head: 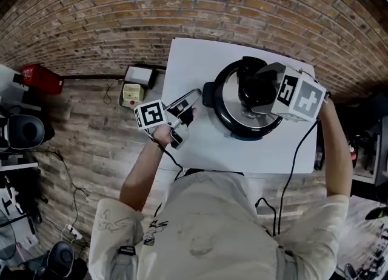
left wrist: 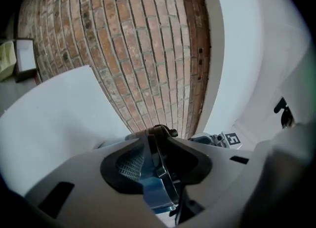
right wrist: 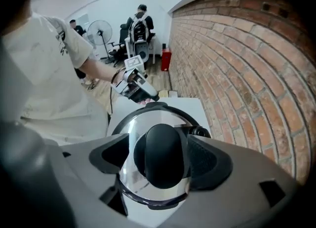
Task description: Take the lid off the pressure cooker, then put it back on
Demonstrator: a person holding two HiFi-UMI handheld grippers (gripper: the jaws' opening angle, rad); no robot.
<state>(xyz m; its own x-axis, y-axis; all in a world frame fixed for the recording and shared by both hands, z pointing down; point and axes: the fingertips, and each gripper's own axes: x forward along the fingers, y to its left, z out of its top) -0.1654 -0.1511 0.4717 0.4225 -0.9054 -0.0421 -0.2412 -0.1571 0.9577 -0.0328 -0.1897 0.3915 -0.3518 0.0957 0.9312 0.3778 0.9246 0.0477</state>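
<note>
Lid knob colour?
Black knob on the shiny steel lid. Clearest in the right gripper view.

The white tabletop (head: pixel 194 66) carries a single thing, the pressure cooker (head: pixel 229 116). It stands with its steel lid (right wrist: pixel 148 119) on, straight beneath the right tongs (right wrist: pixel 160 155) and just past the tips of the left tongs (head: pixel 193 97). Under the left tongs, and on their near side, the tabletop is bare white. Off the tabletop's edge on the left tongs' outer side, the wooden plank floor (head: pixel 91 145) carries a cream box (head: pixel 132 94) close by and a red object (head: pixel 41 79) well farther out, by the brick wall (head: pixel 121 12).
</note>
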